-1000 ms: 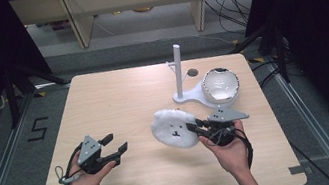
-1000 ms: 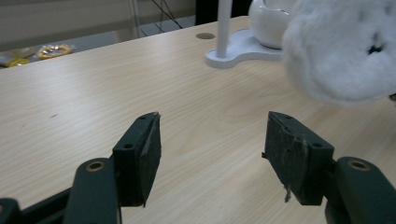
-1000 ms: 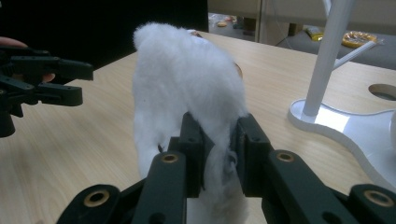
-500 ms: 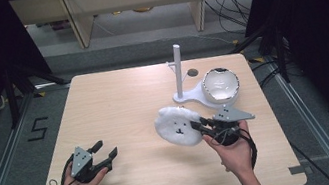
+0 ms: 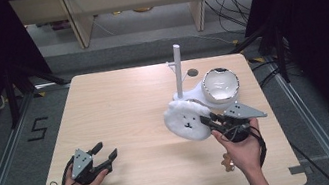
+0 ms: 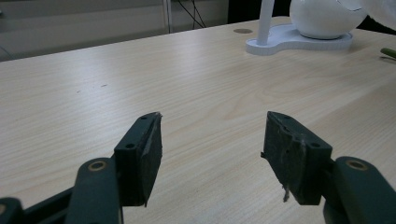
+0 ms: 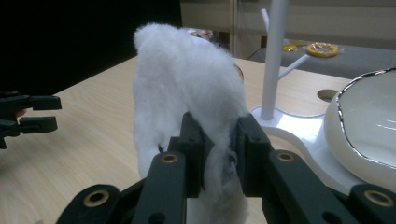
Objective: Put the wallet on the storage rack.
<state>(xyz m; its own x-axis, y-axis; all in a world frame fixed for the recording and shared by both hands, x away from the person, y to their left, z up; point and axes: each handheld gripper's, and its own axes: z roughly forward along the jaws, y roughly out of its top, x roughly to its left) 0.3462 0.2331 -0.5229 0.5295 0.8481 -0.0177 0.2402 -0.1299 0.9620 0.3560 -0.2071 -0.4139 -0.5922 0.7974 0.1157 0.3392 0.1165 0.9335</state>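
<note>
A fluffy white plush (image 5: 187, 119) with a small face hangs above the table's right half, in front of a white stand with an upright pole (image 5: 179, 70). My right gripper (image 5: 210, 121) is shut on the plush's edge; in the right gripper view the white fluff (image 7: 187, 88) is pinched between the black jaws and rises above them. My left gripper (image 5: 104, 153) sits low near the table's front left, open with nothing between its jaws. In the left gripper view its pads (image 6: 289, 154) stand wide apart over bare wood.
A white bowl-shaped dish (image 5: 221, 85) sits on the stand's base at the right. The light wooden table (image 5: 115, 111) has a round hole (image 5: 192, 73) near the pole. A small brown object (image 5: 226, 164) lies by the right wrist. Shelving and cables stand beyond the far edge.
The left gripper has drawn back toward the front left edge and lowered. The right gripper has carried the plush a little to the right and farther, toward the stand.
</note>
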